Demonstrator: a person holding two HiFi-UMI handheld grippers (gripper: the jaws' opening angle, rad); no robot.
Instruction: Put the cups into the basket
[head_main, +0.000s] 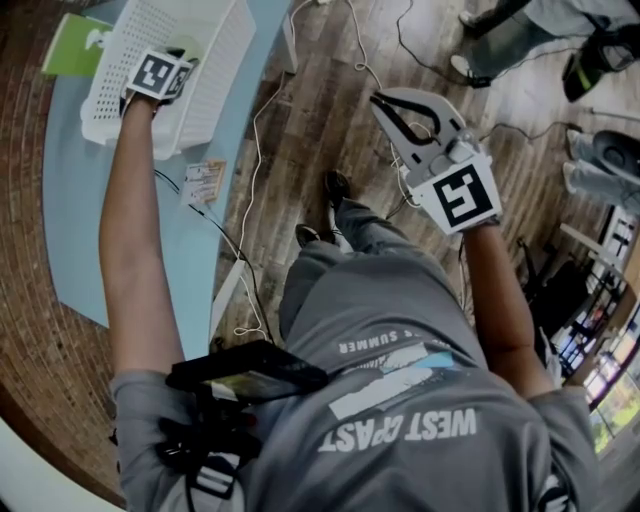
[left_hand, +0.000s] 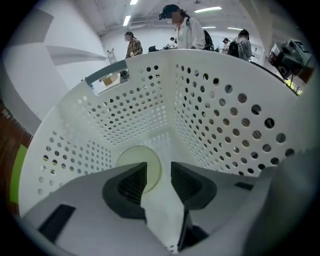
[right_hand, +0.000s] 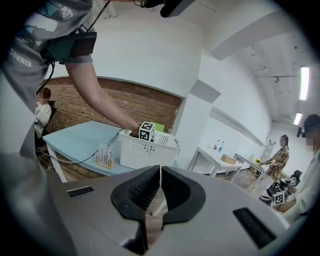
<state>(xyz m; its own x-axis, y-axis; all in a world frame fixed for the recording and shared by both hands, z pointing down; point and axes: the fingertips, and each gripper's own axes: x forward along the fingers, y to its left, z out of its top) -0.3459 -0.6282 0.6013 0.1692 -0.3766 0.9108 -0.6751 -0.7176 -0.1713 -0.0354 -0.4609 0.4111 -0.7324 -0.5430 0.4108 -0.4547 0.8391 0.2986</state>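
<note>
The left hand-held gripper (left_hand: 159, 172) reaches into the basket (left_hand: 225, 100) at the tabletop's (head_main: 70, 200) far end, jaws wide apart and empty; a cup (left_hand: 134, 155) sits on the basket's bottom just beyond them. The right hand-held gripper (right_hand: 159, 182) hangs off the tabletop, jaws together, empty. No other cup shows, so little seems left

A shared lab or workroom — strip lights (left_hand: 207, 9) shine overhead beyond the left claw (left_hand: 159, 172), people (right_hand: 280, 152) stand near white tables (right_hand: 217, 159) past the right claw (right_hand: 160, 175), a brick wall (right_hand: 125, 107) backs the light-blue table (right_hand: 75, 140) ahead of it, and cables (head_main: 256, 125) trail over the wood floor (head_main: 325, 95) beneath it.
</note>
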